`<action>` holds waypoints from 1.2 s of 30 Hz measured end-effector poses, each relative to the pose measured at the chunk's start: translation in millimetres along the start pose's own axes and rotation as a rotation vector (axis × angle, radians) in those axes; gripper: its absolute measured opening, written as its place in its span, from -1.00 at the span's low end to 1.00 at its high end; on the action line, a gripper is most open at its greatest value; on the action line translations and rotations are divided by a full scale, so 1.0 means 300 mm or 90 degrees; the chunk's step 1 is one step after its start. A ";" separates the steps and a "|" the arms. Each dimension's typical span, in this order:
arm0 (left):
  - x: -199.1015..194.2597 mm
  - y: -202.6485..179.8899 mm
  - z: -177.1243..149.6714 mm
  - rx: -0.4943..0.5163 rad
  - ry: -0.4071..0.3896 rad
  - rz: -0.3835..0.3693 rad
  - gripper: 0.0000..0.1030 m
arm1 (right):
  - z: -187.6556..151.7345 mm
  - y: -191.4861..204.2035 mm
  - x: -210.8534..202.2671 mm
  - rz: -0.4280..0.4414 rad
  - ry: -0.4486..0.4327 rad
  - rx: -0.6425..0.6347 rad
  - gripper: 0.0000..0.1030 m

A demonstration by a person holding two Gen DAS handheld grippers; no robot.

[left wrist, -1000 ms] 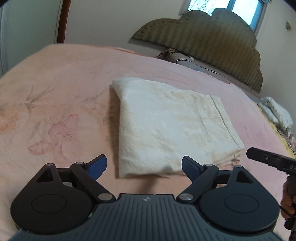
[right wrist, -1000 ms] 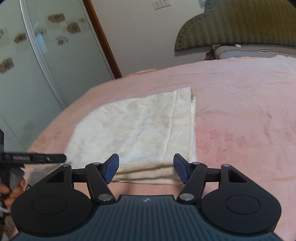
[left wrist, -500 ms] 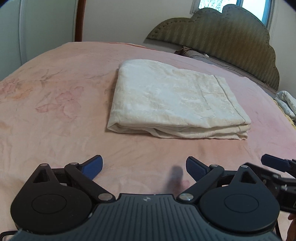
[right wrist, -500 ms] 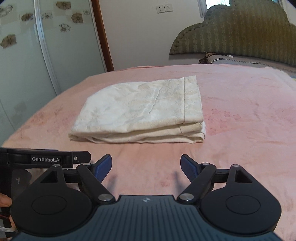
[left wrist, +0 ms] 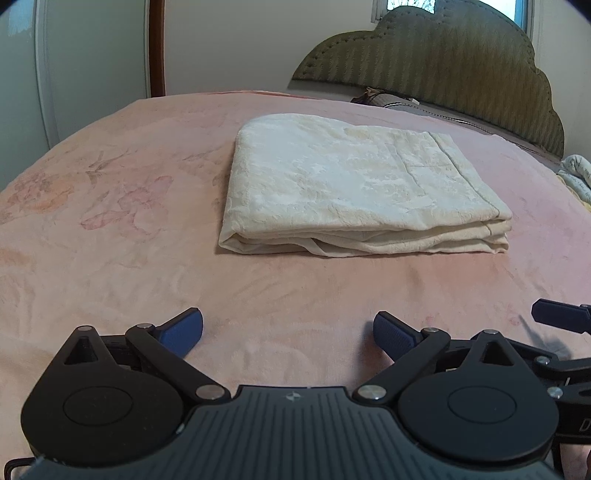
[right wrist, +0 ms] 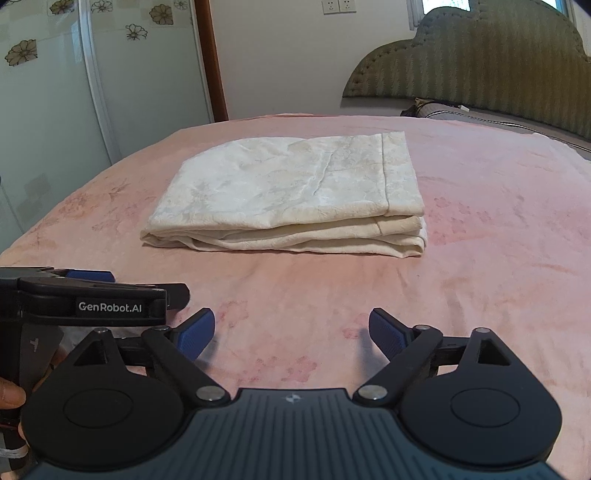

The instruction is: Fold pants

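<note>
**Both grippers released, folded pants alone on bed**

Left black two-finger gripper with blue pads [left wrist: 288, 330]: jaws spread wide, just been opening, nothing between them but bare blanket. Low over the near part of the bed, pointed down and forward. Also seen from the side at the left edge of the right wrist view, white lettering on its black body, part of a hand [right wrist: 9, 395] beneath it.

Right black two-finger gripper with blue pads [right wrist: 291, 332]: jaws likewise wide apart, just been opening, empty. Just beside the left one; one blue-tipped finger [left wrist: 561, 319] pokes in at the right edge of the left wrist view.

Cream, textured fabric pants [left wrist: 354, 188]: folded into a thick flat rectangle of several layers, stacked edges facing the grippers, a stitched hem band along the right side. Lying on the pink, flower-printed plush blanket [left wrist: 110, 229], near mid-bed, well apart from both grippers. No contact with either.

Beyond: olive scalloped padded headboard [right wrist: 480, 62], pale glass wardrobe doors with flower decals [right wrist: 55, 92], brown wooden door frame [right wrist: 210, 59], white wall sockets [right wrist: 338, 5].
</note>
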State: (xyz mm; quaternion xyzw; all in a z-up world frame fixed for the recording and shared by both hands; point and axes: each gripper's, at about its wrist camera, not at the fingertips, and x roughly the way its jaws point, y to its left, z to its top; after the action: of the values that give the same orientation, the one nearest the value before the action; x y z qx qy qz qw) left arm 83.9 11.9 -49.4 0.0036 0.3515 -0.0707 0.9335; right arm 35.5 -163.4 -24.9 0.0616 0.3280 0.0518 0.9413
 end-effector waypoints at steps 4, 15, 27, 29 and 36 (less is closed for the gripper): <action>-0.002 -0.014 -0.012 0.017 -0.009 0.012 1.00 | -0.005 -0.018 0.017 -0.012 0.014 0.014 0.84; 0.007 -0.019 -0.019 0.024 -0.015 0.020 1.00 | -0.019 -0.053 0.040 -0.012 0.018 0.042 0.90; 0.006 -0.010 -0.023 0.023 -0.020 0.015 1.00 | -0.026 -0.030 0.007 -0.003 -0.013 0.044 0.90; 0.006 -0.013 -0.026 0.025 -0.020 0.017 1.00 | -0.025 -0.032 0.008 -0.010 -0.016 0.046 0.90; 0.004 -0.023 -0.024 0.036 -0.021 0.028 1.00 | -0.043 -0.035 0.042 -0.022 -0.005 0.046 0.96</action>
State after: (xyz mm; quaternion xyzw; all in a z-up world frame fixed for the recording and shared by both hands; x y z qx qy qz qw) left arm 79.3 5.3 -55.3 0.0363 0.3335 -0.0603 0.9401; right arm 37.9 -170.8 -44.3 0.0899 0.3270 0.0239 0.9405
